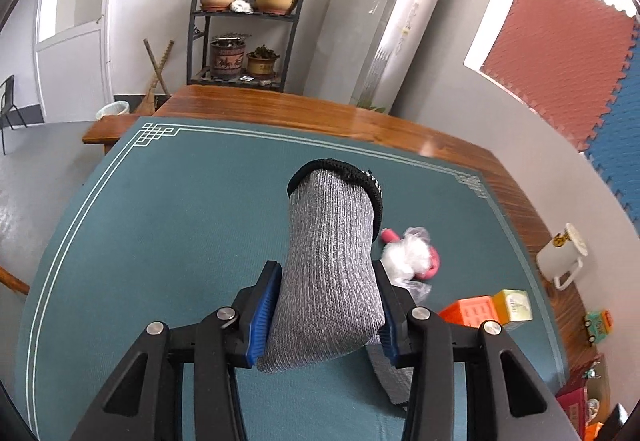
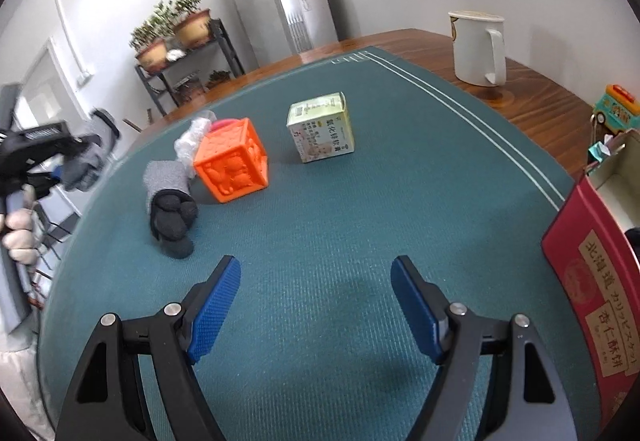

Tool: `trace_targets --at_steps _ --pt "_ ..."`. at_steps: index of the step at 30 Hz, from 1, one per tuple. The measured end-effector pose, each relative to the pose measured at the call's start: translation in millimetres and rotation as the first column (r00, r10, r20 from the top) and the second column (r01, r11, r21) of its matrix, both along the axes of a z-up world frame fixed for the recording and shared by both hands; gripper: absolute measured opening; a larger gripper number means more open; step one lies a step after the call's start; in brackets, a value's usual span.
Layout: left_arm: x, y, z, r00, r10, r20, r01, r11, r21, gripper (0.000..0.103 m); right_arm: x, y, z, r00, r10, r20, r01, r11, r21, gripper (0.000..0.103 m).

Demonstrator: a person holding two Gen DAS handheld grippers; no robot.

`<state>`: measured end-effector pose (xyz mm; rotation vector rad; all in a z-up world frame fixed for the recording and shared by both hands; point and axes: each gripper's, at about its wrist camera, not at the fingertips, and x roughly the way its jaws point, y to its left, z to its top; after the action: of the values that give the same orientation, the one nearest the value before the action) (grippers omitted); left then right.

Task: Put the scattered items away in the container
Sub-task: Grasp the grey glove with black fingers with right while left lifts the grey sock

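Note:
My left gripper (image 1: 326,317) is shut on a grey knit glove (image 1: 332,261) and holds it above the green mat (image 1: 160,221); it also shows at the far left of the right wrist view (image 2: 76,157). A second grey-and-black glove (image 2: 170,201) lies on the mat beside an orange cube (image 2: 232,161), a pale medicine box (image 2: 321,127) and crumpled clear plastic (image 2: 194,139) over a pink item. My right gripper (image 2: 316,301) is open and empty, low over the mat. The red box container (image 2: 592,273) stands at the right, open at the top.
A white mug (image 2: 478,47) and a small toy bus (image 2: 614,111) stand on the wooden table (image 2: 540,97) beyond the mat's edge. A plant rack (image 1: 244,41) and a tall white air conditioner (image 1: 392,13) stand behind the table.

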<state>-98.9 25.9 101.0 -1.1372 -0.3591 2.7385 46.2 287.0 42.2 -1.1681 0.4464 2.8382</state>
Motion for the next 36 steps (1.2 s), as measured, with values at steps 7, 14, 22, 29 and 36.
trace_targets --at_steps 7,14,22,29,36 --pt "1.3 -16.8 16.3 1.000 0.005 -0.013 -0.004 0.999 0.051 0.046 -42.7 -55.8 25.5 0.990 0.142 -0.024 -0.141 0.989 0.041 0.081" --pt "-2.9 -29.4 18.0 1.000 0.025 -0.010 -0.024 0.997 0.080 0.046 -96.8 -118.0 29.7 0.965 0.262 -0.021 -0.257 0.956 0.142 0.081" --pt "-4.0 -23.9 14.3 1.000 0.010 0.003 -0.011 0.998 0.068 0.046 -127.0 -150.0 8.0 0.957 0.291 0.014 -0.285 0.927 0.242 0.081" --pt "-3.7 -15.6 12.1 1.000 -0.002 0.005 0.002 0.999 0.052 0.046 -129.9 -172.1 -0.8 0.954 0.297 0.026 -0.286 0.886 0.366 0.081" --pt "-4.8 -11.2 8.2 1.000 -0.010 0.018 0.009 0.999 0.050 0.046 -136.6 -176.8 -6.3 0.959 0.279 0.049 -0.274 0.868 0.415 0.081"
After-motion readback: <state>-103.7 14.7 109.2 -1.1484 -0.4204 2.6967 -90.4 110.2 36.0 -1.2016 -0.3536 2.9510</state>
